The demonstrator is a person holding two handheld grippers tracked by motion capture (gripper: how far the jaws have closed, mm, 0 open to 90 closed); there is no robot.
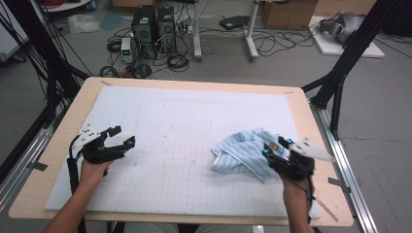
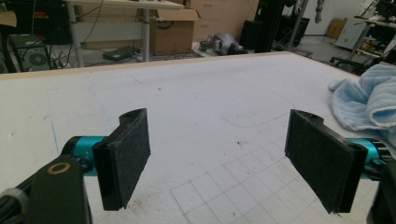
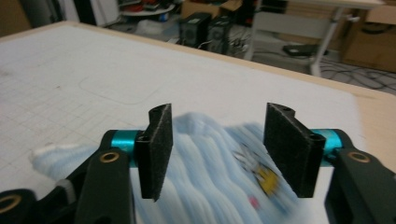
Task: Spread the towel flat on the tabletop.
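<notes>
The right gripper (image 1: 276,147) hovers just over the crumpled towel (image 1: 243,154), fingers apart and gripping nothing, so the step in hand looks like the reach before a first pinch; next it must drop and close on a fold. The left gripper (image 1: 122,137) waits wide open, well apart. The pale blue striped towel lies bunched at the table's (image 1: 194,86) right side.

Left tool (image 1: 118,137): black frame, teal hubs, black felt-faced pads, grey three-cornered top plate, black trailing cable. Right tool (image 1: 278,146): same build. Forearms bare, no sleeves.
</notes>
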